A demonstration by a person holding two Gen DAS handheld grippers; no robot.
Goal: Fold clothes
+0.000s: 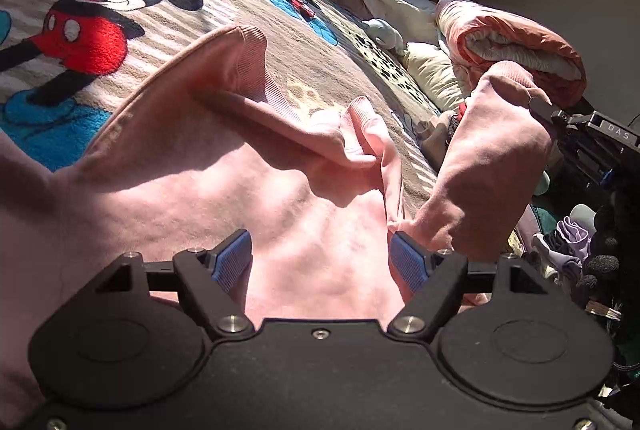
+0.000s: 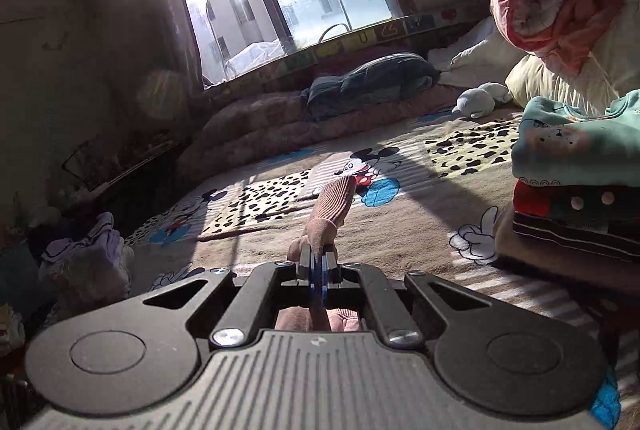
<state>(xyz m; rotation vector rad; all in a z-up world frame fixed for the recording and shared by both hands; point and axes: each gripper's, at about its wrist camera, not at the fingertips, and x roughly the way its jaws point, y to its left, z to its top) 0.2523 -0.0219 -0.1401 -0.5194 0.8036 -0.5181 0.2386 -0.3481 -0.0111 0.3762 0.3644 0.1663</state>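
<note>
Cartoon blanket, rumpled pink sweatshirt, left gripper fingers apart, right gripper clamping its cuff

The white letters "DAS" are printed on the black body of the right gripper, beside the pink garment. No other text is legible.

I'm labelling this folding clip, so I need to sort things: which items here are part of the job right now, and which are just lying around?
In the job:
- pink sweatshirt
- its sleeve, pinched in the right gripper
- left gripper, open above the sweatshirt
- folded stack

Lying about:
- cartoon blanket
- rolled quilt
- soft toy
- lilac clothes heap
</note>
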